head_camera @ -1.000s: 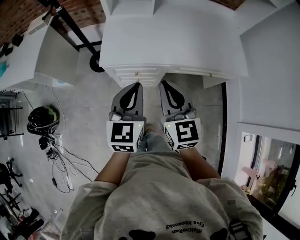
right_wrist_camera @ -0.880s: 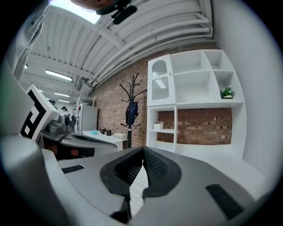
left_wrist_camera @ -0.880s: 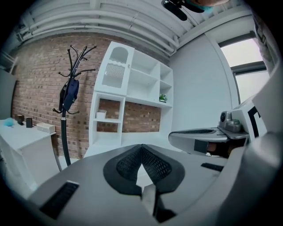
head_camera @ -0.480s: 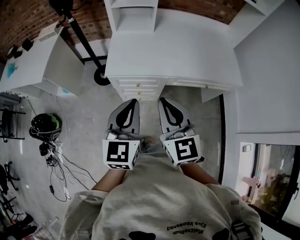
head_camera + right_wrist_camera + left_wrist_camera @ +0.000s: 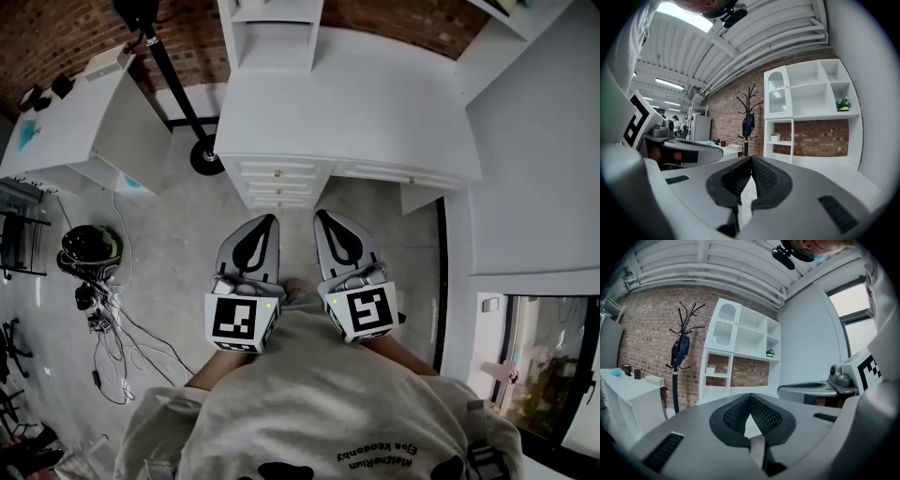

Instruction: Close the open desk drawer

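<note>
Both grippers are held side by side, low in front of the person and pointing at the white desk (image 5: pixel 347 103). The left gripper (image 5: pixel 270 218) has its jaws closed tip to tip with nothing in them, and its own view shows the same thing (image 5: pixel 750 394). The right gripper (image 5: pixel 319 215) matches it: pads meeting at the tip, nothing held (image 5: pixel 751 158).

The desk drawers (image 5: pixel 281 181) are a stack under the desk's left end, just far of the gripper tips and not touching them. From above the fronts all look roughly flush, so I can't tell whether one sticks out.

For room to move, a strip of bare grey floor (image 5: pixel 187 234) runs between the tips and the drawer fronts, and it opens wide to the left. Farther left it gets cluttered, with a helmet (image 5: pixel 89 246) and loose cables (image 5: pixel 122 328) on the floor. A coat stand (image 5: pixel 202 155) has its base near the desk's left corner, and a white side table (image 5: pixel 84 112) sits beyond that. The right side is tighter, with a white wall (image 5: pixel 534 141) running along the desk's right edge.
</note>
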The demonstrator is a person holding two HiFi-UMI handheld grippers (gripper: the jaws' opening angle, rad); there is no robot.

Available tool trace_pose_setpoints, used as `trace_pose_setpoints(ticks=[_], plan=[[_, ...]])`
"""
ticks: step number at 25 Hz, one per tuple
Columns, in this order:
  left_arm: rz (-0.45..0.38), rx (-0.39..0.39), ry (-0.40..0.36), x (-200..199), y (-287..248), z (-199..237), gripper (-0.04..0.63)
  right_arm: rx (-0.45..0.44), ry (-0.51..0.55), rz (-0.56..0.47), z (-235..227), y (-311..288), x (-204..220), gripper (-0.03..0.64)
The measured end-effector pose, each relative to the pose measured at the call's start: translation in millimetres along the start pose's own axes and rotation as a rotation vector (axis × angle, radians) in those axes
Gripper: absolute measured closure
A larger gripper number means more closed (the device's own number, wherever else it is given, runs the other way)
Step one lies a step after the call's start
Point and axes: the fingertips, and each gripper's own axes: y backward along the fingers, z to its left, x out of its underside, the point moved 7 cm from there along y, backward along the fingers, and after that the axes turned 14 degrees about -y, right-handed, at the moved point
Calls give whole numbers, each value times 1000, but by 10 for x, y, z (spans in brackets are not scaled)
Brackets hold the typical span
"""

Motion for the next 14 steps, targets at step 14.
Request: trace_pose_setpoints(ticks=[14], plan=[[22,30,-2,162,113,113,578,1,21,91,164,-106,97,588]])
